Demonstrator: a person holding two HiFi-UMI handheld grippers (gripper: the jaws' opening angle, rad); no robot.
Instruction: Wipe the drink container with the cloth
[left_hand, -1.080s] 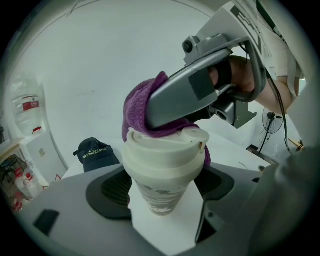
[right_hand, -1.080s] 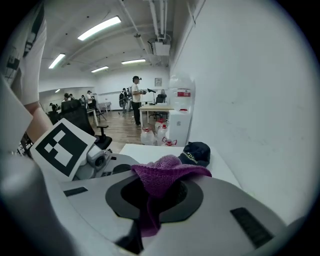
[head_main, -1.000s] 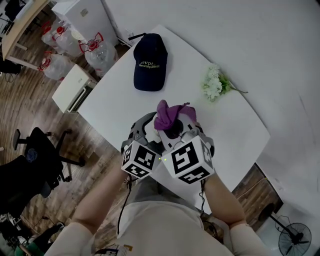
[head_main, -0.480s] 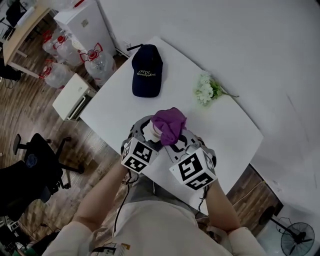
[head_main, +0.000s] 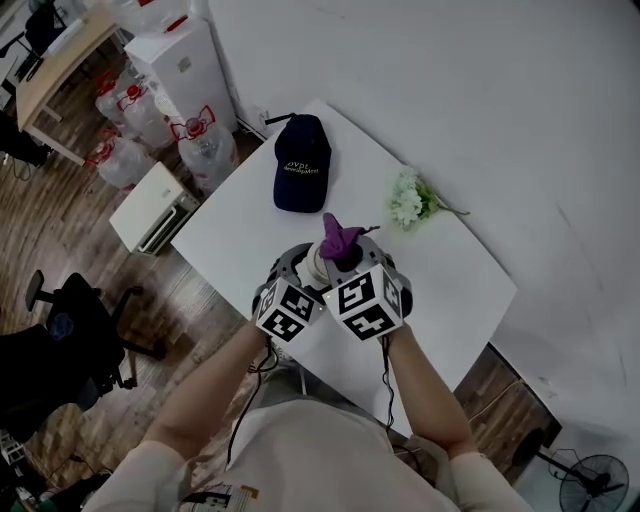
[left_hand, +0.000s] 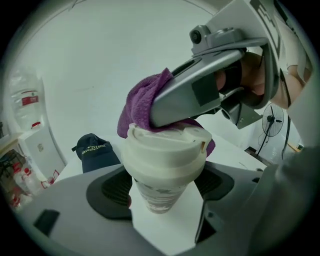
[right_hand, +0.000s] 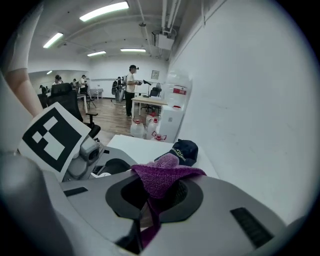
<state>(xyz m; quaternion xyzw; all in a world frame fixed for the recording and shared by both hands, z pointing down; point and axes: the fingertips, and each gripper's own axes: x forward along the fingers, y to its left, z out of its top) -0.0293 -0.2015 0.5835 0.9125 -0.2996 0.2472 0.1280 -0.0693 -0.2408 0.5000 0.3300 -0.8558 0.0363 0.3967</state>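
The left hand-held gripper (left_hand: 165, 194) is clamped on the lower body of a lidded takeaway coffee cup (left_hand: 164, 159), one dark pad against each side, which holds the cup upright and steady so the other tool can work on it. The right hand-held gripper (right_hand: 152, 200) is pinching a purple cloth (right_hand: 165, 175). A wad of it bulges out ahead of the jaws and a strip trails back between them, so the cloth works as a pad at the tool's tip. In the left gripper view that tool comes in from the upper right with one jaw lying across the cup's lid. The purple fabric is pressed between the jaw and the lid rim and spills over the far edge. From this I judge the wiping to be on the lid, with the cup's printed wall not yet reached. The head view shows both tools close together above the near part of the white desk (head_main: 440, 270), the cloth's peak standing up between them. I cannot tell whether the cup's base touches the desk or hangs just above it. A dark baseball cap (head_main: 302, 175) and a sprig of white flowers (head_main: 408, 200) lie farther back, well apart from the cup and out of the way.
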